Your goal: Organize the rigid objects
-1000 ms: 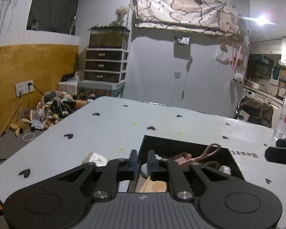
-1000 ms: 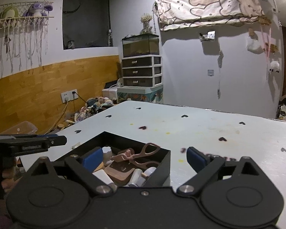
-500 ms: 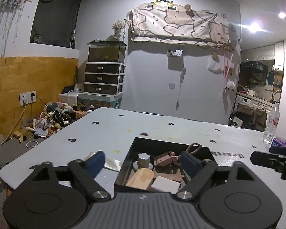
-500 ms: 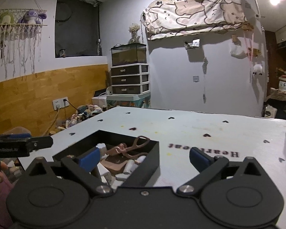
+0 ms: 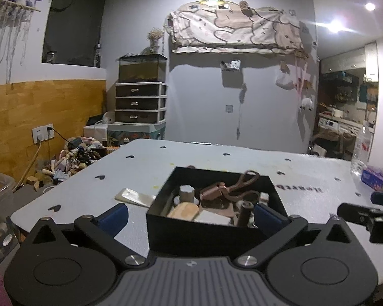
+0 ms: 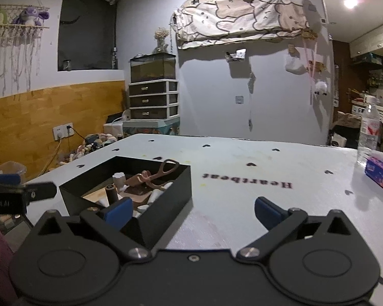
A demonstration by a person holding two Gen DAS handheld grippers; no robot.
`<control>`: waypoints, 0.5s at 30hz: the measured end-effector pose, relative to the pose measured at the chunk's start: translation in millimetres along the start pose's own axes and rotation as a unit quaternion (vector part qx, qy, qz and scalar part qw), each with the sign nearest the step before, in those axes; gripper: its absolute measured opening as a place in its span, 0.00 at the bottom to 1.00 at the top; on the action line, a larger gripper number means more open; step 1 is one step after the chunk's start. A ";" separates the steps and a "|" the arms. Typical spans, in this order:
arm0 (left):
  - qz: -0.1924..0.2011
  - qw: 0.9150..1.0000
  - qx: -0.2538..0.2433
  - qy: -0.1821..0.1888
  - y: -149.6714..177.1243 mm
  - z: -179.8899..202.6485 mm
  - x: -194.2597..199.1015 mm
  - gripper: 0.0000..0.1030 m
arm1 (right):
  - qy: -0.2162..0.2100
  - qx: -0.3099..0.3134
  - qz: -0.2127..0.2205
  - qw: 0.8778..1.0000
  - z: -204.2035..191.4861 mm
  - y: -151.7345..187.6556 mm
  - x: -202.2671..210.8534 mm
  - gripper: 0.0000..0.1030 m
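Left gripper jaws just opened wide, nothing clamped, backed off black box ahead. Right gripper apart, empty. Drop step looks done; next: flat packet forward-left.

Each hand-held gripper is matte black with blue fingertip pads (silver pivot screws).

Open black box of jumbled items

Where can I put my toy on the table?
Right of the box, up to the tissue pack and bottle, the table is bare. Behind the box too. The box itself is crowded; a flat packet lies left of it.
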State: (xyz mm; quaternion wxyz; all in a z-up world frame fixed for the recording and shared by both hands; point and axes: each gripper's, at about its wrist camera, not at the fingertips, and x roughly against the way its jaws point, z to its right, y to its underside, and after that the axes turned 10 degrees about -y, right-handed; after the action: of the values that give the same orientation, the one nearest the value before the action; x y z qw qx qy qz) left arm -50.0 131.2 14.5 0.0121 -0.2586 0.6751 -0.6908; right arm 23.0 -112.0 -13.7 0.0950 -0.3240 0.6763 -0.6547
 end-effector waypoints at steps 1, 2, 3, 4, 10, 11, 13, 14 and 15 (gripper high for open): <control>-0.001 1.000 -0.005 -0.001 1.9 1.8 1.3 1.00 | 0.005 0.002 0.001 1.000 -0.3 0.8 1.4 0.99; -0.002 1.000 -0.011 -0.003 3.8 3.2 2.5 1.00 | 0.011 0.003 0.001 1.000 -0.8 1.5 2.8 0.99; -0.002 1.000 -0.015 -0.005 5.9 4.1 4.1 1.00 | 0.014 0.004 0.002 1.000 -0.6 1.6 3.8 0.99; -0.002 1.000 -0.017 -0.007 7.6 4.7 5.5 1.00 | 0.017 0.005 0.003 1.000 -0.6 2.2 4.8 0.99; 0.002 1.000 -0.016 -0.003 11.9 3.7 15.6 1.00 | 0.022 0.010 0.000 1.000 -3.8 7.0 10.1 0.99; 0.002 1.000 -0.015 -0.004 12.8 3.1 16.3 1.00 | 0.024 0.010 0.000 1.000 -4.0 7.4 10.9 0.99; 0.003 1.000 -0.013 -0.008 12.5 3.0 17.1 1.00 | 0.026 0.009 0.002 1.000 -2.4 6.7 12.7 0.99; 0.003 1.000 -0.012 -0.009 12.8 3.0 17.6 1.00 | 0.028 0.007 0.004 1.000 -1.4 6.4 13.8 0.99; 0.003 1.000 -0.012 -0.010 13.1 3.1 18.0 1.00 | 0.029 0.004 0.005 1.000 -0.5 6.3 14.8 0.99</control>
State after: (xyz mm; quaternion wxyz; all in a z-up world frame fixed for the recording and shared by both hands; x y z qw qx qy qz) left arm -68.8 120.6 8.2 0.0183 -0.2636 0.6842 -0.6797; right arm 9.3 -120.4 -15.2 0.0795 -0.3009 0.6778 -0.6661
